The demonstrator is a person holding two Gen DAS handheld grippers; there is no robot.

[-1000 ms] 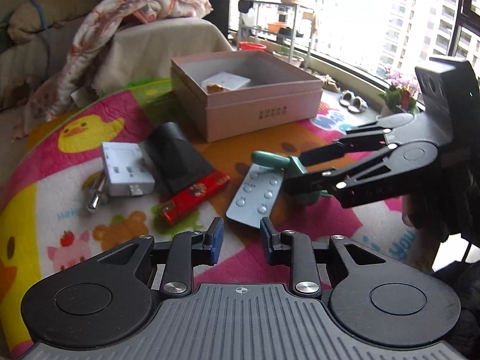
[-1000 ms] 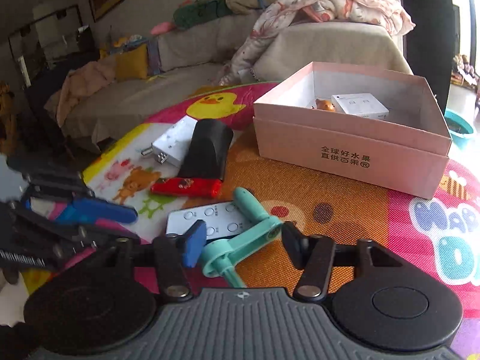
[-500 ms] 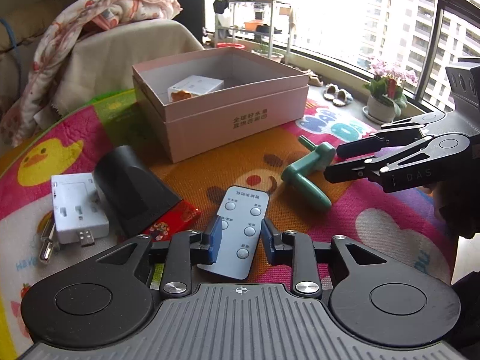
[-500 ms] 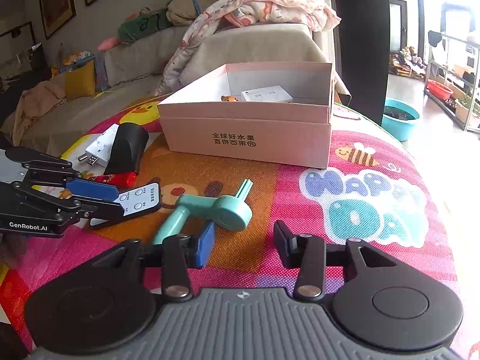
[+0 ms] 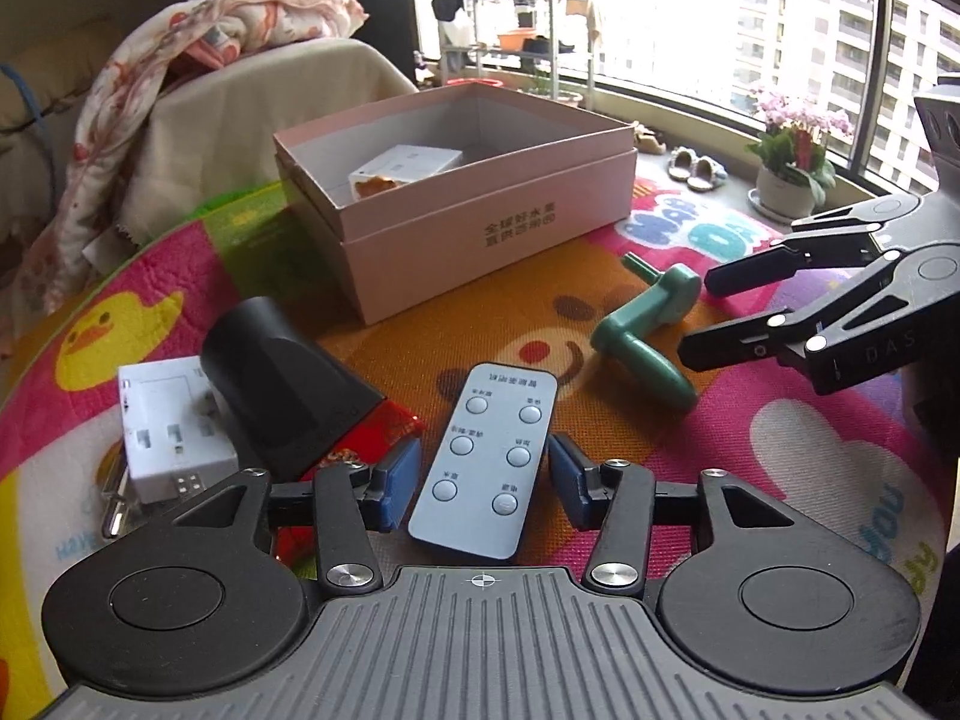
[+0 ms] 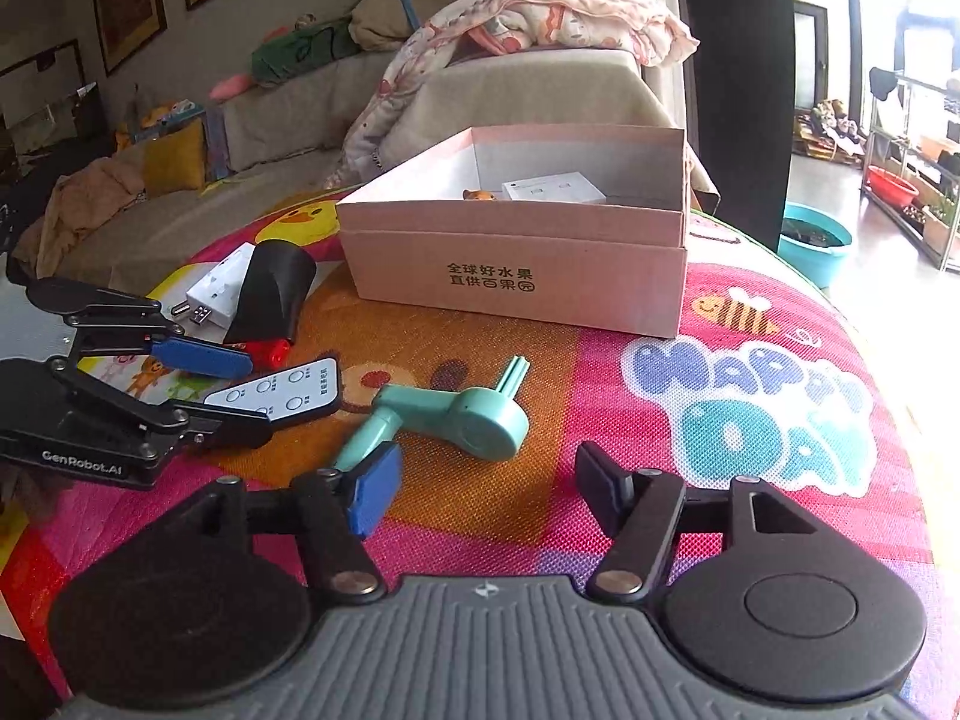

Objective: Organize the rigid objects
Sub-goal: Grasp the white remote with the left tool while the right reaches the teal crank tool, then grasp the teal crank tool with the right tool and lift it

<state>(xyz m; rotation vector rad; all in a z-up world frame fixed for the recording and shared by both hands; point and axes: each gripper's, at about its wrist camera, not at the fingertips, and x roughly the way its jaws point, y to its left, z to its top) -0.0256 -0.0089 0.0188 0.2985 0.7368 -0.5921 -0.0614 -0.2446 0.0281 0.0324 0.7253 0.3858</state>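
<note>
- Between the left tool's (image 5: 485,480) spread blue pads: grey remote control (image 5: 483,461) flat on the play mat (image 5: 798,456), pads either side, contact unclear.
- Right tool (image 6: 483,489) wide, nothing held; teal hand crank (image 6: 453,417) lies just ahead on the mat.
- Left of the remote: red lighter (image 5: 384,429), black cone-shaped cover (image 5: 282,387), white power adapter (image 5: 171,426), bunched together.
- Farther back: open pink box (image 5: 480,222) holding a small white box (image 5: 408,165).

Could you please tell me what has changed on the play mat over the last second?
The right gripper let go of the teal plastic crank handle and backed off, jaws open. The left gripper opened and closed in around the pale blue remote control, not yet gripping. The pink cardboard box, black wedge and white adapter stayed put.
</note>
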